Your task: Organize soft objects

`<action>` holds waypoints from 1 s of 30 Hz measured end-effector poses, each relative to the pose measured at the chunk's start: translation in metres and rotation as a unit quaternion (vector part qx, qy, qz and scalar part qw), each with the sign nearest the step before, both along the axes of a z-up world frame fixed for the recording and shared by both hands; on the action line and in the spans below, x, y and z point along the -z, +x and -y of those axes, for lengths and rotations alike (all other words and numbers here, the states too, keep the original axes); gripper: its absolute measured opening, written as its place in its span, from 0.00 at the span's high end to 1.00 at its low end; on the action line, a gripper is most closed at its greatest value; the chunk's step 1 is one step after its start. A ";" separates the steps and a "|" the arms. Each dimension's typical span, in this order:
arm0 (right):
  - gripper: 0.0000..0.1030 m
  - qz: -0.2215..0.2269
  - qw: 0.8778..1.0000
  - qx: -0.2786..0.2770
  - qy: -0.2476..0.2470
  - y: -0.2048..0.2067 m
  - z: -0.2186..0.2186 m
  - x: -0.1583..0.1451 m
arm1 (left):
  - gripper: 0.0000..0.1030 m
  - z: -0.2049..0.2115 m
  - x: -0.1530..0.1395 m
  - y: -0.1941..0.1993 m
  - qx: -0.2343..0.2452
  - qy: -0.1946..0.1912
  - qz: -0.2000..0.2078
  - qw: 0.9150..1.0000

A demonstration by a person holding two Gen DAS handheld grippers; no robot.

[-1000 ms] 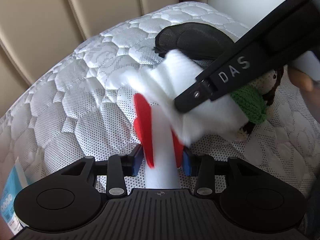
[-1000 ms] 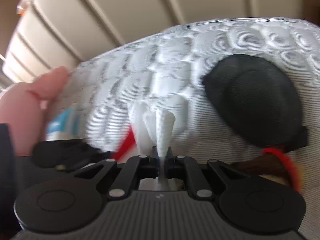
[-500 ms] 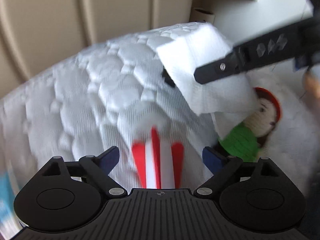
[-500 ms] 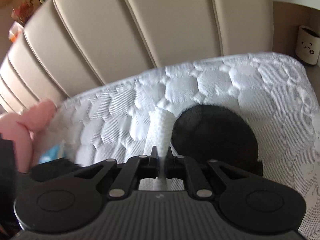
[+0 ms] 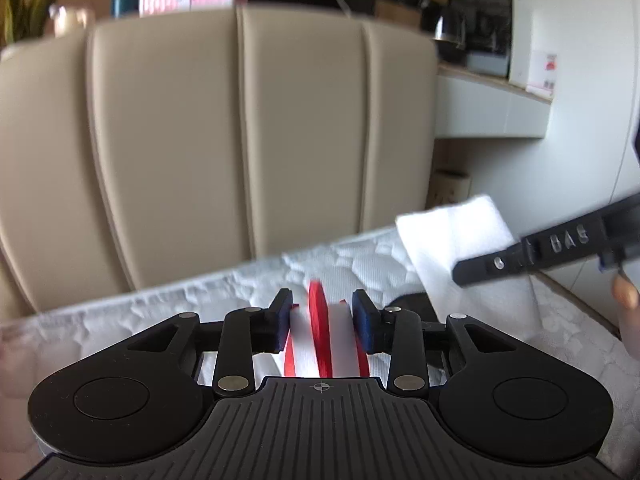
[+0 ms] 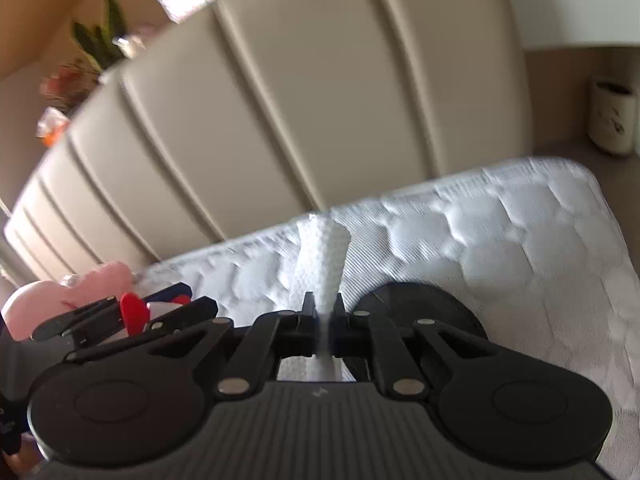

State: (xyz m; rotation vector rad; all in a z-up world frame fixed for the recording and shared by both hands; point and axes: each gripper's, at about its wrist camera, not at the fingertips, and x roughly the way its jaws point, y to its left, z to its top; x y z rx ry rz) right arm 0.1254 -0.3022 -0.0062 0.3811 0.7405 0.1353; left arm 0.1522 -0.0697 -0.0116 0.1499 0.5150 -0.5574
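Observation:
My left gripper (image 5: pixel 322 306) is closing its blue pads (image 5: pixel 280 320) onto a folded red-and-white soft item (image 5: pixel 340 344), and both pads press on it. It is held above the quilted white mattress (image 5: pixel 200 304). My right gripper (image 6: pixel 322 308) is shut on a white dimpled paper towel (image 6: pixel 322 248) that sticks up between its fingers. In the left wrist view the towel (image 5: pixel 452 240) hangs at the right from the right gripper's black finger (image 5: pixel 520 258). In the right wrist view the left gripper (image 6: pixel 132 314) shows at the lower left with the red item.
A black round cushion (image 6: pixel 416 300) lies on the mattress (image 6: pixel 520 240) just beyond the right gripper. A pink plush (image 6: pixel 60 296) sits at the far left. The beige padded headboard (image 6: pixel 280 100) rises behind the bed. A pale cup (image 6: pixel 612 116) stands beside the bed at right.
Both grippers rose and tilted up toward the headboard. The left jaws opened wide around the red-and-white item, then closed on it again. The knitted doll left the view.

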 end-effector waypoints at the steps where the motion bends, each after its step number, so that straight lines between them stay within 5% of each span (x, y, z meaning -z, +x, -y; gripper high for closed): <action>1: 0.94 0.011 1.000 -0.010 0.010 -0.002 -0.002 -0.004 | 0.65 -0.002 0.002 -0.008 0.005 0.014 0.012 1.000; 4: 0.94 0.027 0.994 -0.058 0.090 -0.008 -0.007 -0.012 | 0.66 -0.005 0.007 -0.037 0.024 0.056 0.045 0.997; 7: 0.94 0.015 0.975 -0.119 0.186 -0.007 -0.020 -0.011 | 0.66 -0.002 0.001 -0.046 0.039 0.050 0.041 0.997; 12: 0.94 -0.002 0.984 -0.139 0.112 -0.008 -0.045 -0.004 | 0.66 0.003 0.002 -0.059 0.063 0.071 0.045 0.994; 17: 0.93 -0.026 0.996 -0.069 0.050 0.000 -0.034 0.006 | 0.65 -0.005 -0.004 -0.050 0.039 0.047 0.019 0.998; 19: 0.93 -0.050 0.995 -0.053 0.070 0.005 -0.025 0.020 | 0.64 -0.015 -0.008 -0.047 0.026 0.036 0.005 0.999; 21: 0.93 -0.089 0.984 -0.055 0.145 0.009 -0.020 0.038 | 0.58 -0.027 -0.015 -0.044 0.013 0.017 -0.018 1.000; 25: 0.93 -0.166 0.943 -0.108 0.267 0.008 -0.048 0.078 | 0.49 -0.057 -0.020 -0.033 -0.024 -0.041 -0.079 0.996; 27: 0.93 -0.195 0.936 -0.138 0.259 0.002 -0.072 0.092 | 0.49 -0.070 -0.017 -0.033 -0.046 -0.055 -0.110 0.991; 30: 0.93 -0.226 0.941 -0.157 0.198 -0.006 -0.099 0.109 | 0.49 -0.079 -0.011 -0.025 -0.077 -0.043 -0.135 0.987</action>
